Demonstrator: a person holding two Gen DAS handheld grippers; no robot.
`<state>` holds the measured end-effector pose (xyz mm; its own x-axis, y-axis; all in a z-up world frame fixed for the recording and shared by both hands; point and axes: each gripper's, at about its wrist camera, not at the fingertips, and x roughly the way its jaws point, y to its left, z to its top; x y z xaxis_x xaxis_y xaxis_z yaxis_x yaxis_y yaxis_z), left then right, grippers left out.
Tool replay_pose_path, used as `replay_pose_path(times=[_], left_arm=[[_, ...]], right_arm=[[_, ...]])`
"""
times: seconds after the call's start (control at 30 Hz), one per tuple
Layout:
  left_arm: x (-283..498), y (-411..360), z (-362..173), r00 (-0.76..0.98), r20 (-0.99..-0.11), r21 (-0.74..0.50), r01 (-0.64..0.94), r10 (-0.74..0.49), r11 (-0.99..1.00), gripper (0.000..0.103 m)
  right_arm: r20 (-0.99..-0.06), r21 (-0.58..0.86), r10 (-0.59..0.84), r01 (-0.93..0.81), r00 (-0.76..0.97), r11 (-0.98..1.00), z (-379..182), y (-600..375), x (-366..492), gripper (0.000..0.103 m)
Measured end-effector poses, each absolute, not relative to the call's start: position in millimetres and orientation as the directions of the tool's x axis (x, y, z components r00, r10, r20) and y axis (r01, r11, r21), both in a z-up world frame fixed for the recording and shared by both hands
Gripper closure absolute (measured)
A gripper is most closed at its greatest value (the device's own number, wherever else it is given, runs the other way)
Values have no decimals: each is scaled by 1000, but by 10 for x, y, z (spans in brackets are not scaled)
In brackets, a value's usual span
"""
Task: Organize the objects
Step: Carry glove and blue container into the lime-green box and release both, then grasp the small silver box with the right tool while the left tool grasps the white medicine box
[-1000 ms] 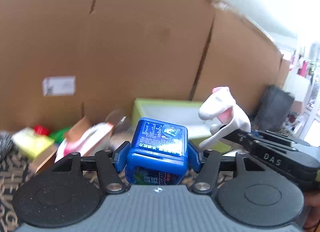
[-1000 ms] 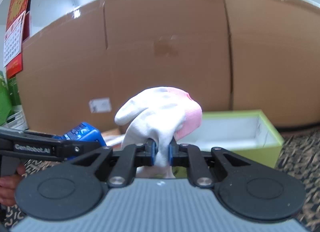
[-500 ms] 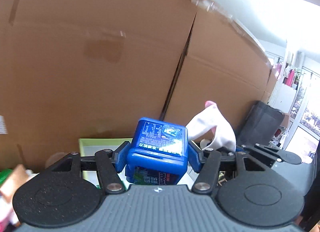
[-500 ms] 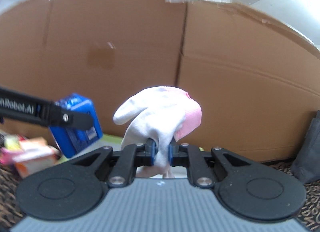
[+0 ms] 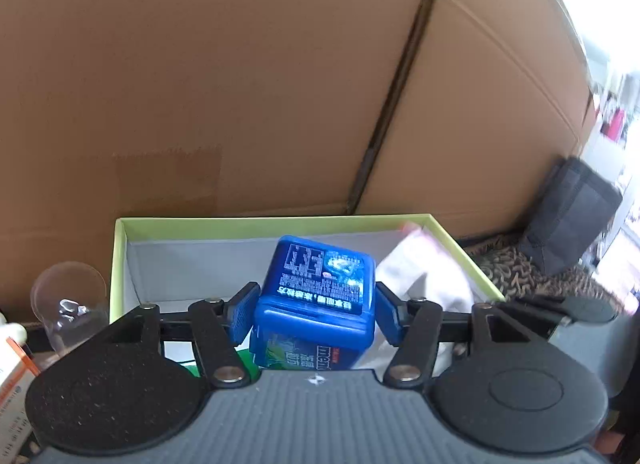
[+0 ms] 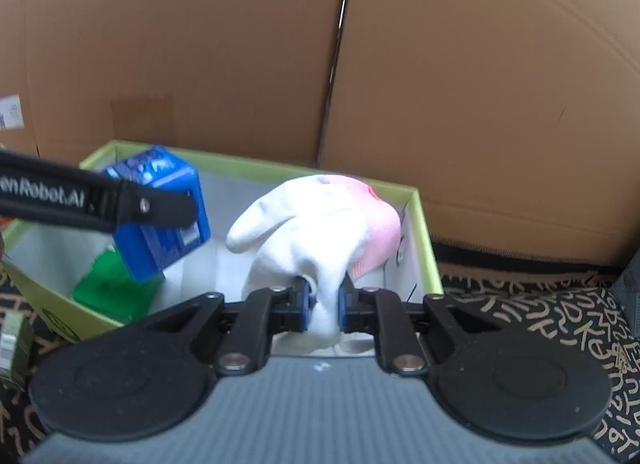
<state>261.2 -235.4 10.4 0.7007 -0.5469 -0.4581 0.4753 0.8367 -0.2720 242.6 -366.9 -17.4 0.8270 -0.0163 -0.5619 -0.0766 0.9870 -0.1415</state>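
Note:
My left gripper [image 5: 312, 316] is shut on a blue plastic box [image 5: 320, 300] with a printed label and holds it above the open green-rimmed box [image 5: 120, 248]. The blue box also shows in the right wrist view [image 6: 160, 216], over the left part of the green-rimmed box [image 6: 420, 232]. My right gripper [image 6: 322, 304] is shut on a white and pink glove [image 6: 316, 232] and holds it over the right part of that box. The glove also shows in the left wrist view [image 5: 424, 276]. A green packet [image 6: 112, 288] lies inside the box.
A tall cardboard wall [image 5: 240, 84] stands right behind the box. A clear plastic cup [image 5: 68, 304] and an orange-white carton [image 5: 12, 376] sit to the left. A dark bag [image 5: 572, 212] stands at the right on the patterned cloth [image 6: 540, 312].
Both grippers have swung right and tilted down, from in front of the cardboard wall to over the green-rimmed box. Each still holds its object.

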Motion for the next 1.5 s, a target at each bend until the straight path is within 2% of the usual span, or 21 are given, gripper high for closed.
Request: replay_pose_path(times=[0.03, 0.07, 0.13, 0.2, 0.37, 0.6, 0.83, 0.97, 1.27, 1.5], left_arm=[[2591, -2322, 99, 707, -439, -285, 476, -555, 832, 21], [2549, -2307, 117, 715, -425, -287, 476, -556, 831, 9], [2474, -2265, 159, 731, -398, -276, 481, -554, 832, 6], [2401, -2250, 210, 729, -385, -266, 499, -566, 825, 5], [2269, -2100, 284, 741, -371, -255, 499, -560, 828, 5], [1999, -1890, 277, 744, -377, -259, 486, -551, 834, 5], [1493, -1455, 302, 776, -348, -295, 442, -526, 847, 5], [1217, -1163, 246, 792, -348, -281, 421, -501, 862, 5], [1000, -579, -90, 814, -406, -311, 303, -415, 901, 5], [1180, -268, -262, 838, -415, -302, 240, -354, 922, 5]], right_arm=[[-567, -132, -10, -79, 824, 988, -189, -3675, 2434, 78], [-560, -118, -7, -72, 828, 990, -194, -3682, 2409, 51], [-523, -101, -22, -37, 852, 994, -180, -3705, 2338, 21], [-486, -94, -19, -31, 874, 995, -155, -3721, 2237, 19], [-442, -70, -14, -19, 897, 997, -117, -3657, 1968, 0], [-434, -57, -10, -17, 901, 998, -3, -3571, 1765, 0], [-372, -34, 45, -62, 927, 997, 150, -3342, 1217, 0], [-374, -28, 91, -109, 923, 994, 92, -3115, 977, 0], [-464, 80, 220, -207, 858, 975, -268, -2622, 697, 0], [-542, 109, 244, -220, 804, 969, -522, -2352, 772, 0]])
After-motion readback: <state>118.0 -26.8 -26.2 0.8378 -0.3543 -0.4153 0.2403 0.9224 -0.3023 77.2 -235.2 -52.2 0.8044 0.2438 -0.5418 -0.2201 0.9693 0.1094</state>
